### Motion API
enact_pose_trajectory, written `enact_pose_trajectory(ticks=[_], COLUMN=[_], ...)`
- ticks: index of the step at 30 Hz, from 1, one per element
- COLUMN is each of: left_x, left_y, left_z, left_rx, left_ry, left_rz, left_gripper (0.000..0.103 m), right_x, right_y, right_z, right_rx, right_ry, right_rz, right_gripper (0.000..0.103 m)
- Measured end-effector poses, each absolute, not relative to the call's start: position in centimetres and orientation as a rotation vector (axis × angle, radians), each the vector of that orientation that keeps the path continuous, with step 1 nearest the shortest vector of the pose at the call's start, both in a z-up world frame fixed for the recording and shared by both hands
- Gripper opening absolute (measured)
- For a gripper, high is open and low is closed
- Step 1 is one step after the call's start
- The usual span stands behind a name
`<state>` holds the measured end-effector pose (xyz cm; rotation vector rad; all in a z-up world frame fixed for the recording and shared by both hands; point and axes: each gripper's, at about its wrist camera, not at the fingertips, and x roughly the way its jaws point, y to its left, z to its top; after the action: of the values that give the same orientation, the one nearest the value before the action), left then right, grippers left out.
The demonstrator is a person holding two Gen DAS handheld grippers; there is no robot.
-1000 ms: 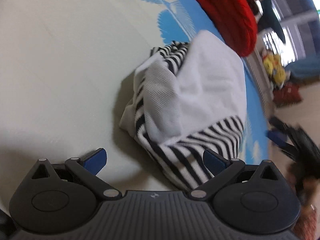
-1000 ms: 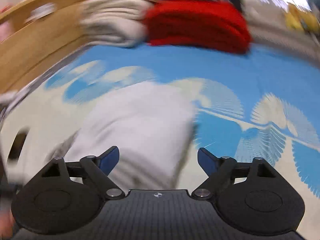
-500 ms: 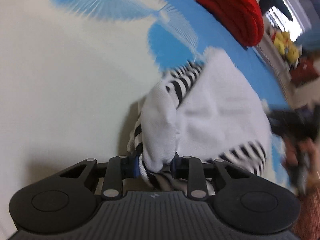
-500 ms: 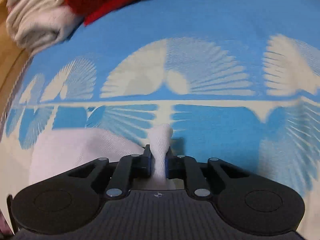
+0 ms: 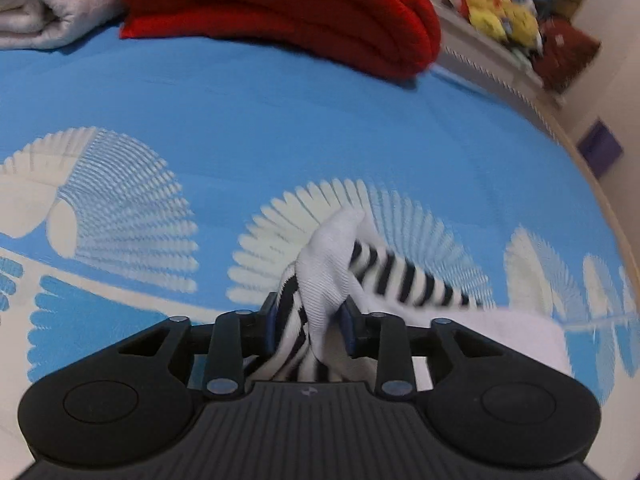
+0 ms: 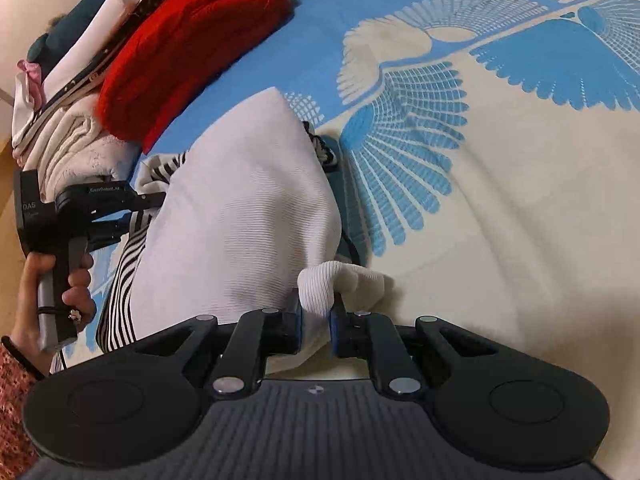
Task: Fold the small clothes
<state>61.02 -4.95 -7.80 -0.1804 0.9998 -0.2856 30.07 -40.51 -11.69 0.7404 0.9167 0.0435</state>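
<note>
Blue-and-cream bed (image 6: pixel 500 200). Your left tool (image 5: pixel 308 330) is clamped on the garment's (image 6: pixel 240 216) striped edge, your right tool (image 6: pixel 316 326) on its white corner; garment stretched between them above the bed.

In the right wrist view, the black handheld left gripper (image 6: pixel 154 200) carries two pieces of white lettering. Along the top of its dark body runs a small line that seems to read "GenRobot.AI", though the print is tiny and only partly sharp. On the black boxy block at its rear end stand the letters "DAS", with a smaller line beneath too blurred to read. The left wrist view shows no legible writing.
</note>
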Motion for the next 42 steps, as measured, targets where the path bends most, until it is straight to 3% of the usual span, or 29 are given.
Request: enact_pose_trajectory(ticks=[2,4,7,9,11,12,14,16,20,23,27,33,42], left_x=[61.3,61.7,61.2,59.2,55.5,53.0,47.3,41.2,29.9,23.9,20.0,18.5,19.6], left_y=[-3.6,-1.9,0.5,1.9,3.2,3.6,4.2,4.5,4.6,3.9,1.8,0.6,-1.0], left_z=[-7.2,-6.7,-5.6,-4.7,-3.3,-2.5,-1.2,-0.1,0.0,-1.4,-3.2,-4.8,-5.9], left_rx=[-0.229,-0.27,-0.3,-0.306,-0.267,-0.236,-0.2,-0.159,-0.201,-0.232,-0.072,-0.038,0.017], left_ry=[0.959,0.927,0.937,0.951,0.946,0.937,0.873,0.855,0.81,0.814,0.817,0.809,0.83], left_rz=[-0.226,-0.15,-0.077,-0.064,-0.085,-0.087,-0.089,-0.119,-0.11,-0.06,-0.021,-0.072,-0.103], left_gripper=[0.064,0.078,0.083,0.087,0.097,0.102,0.103,0.103,0.103,0.103,0.103,0.103,0.103], right_x=[30.1,30.1,30.4,30.6,30.4,30.0,28.2,25.9,18.0,12.5,8.9,7.0,8.7], right_y=[-40.5,-40.7,-40.6,-40.8,-41.2,-41.4,-40.9,-39.5,-34.8,-31.7,-29.0,-26.5,-26.7], right_z=[-12.0,-12.1,-12.2,-12.3,-11.7,-10.9,-7.9,-4.9,-1.3,-2.2,-5.2,-6.0,-7.0], right_rx=[0.736,0.741,0.748,0.737,0.704,0.689,0.598,0.474,0.248,0.15,0.061,-0.122,-0.05], right_ry=[0.912,0.907,0.892,0.889,0.9,0.896,0.836,0.782,0.608,0.545,0.598,0.543,0.568], right_rz=[0.045,0.038,0.025,0.023,-0.03,-0.067,-0.106,-0.117,-0.093,-0.12,-0.124,-0.089,-0.077], right_gripper=[0.012,0.013,0.013,0.022,0.045,0.049,0.056,0.073,0.09,0.091,0.091,0.091,0.091])
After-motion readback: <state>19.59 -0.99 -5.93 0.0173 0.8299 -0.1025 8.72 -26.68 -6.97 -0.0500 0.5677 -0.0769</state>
